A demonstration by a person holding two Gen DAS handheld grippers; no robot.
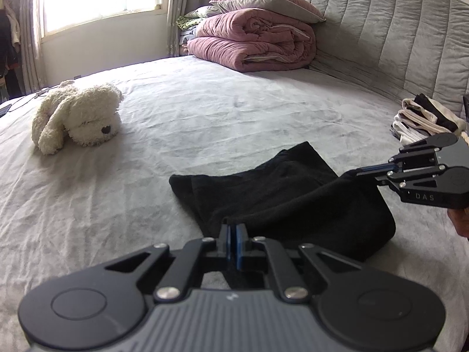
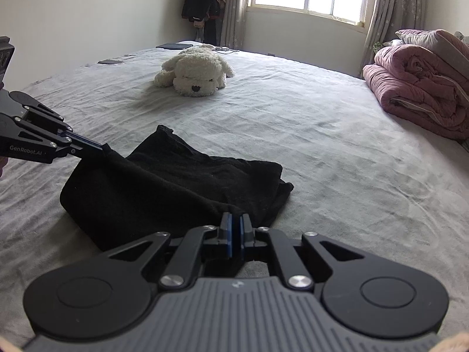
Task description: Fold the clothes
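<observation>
Right now both grippers are pinching the same black garment, which is lying partly folded on the grey bed sheet, on the near side of the white plush dog. The left gripper is clamping a near corner of the cloth with its blue-lined fingers pressed together, nothing but fabric showing between them. The right gripper is doing likewise at the opposite corner, its jaws closed on the cloth and lifting that edge slightly clear of the sheet, so the fabric is sagging between the two grips. Beyond the plush dog, toward the headboard, a folded pink quilt is sitting with a pillow on top. Further from the dog, beside the headboard, a small stack of folded clothes is resting just behind the right gripper.
</observation>
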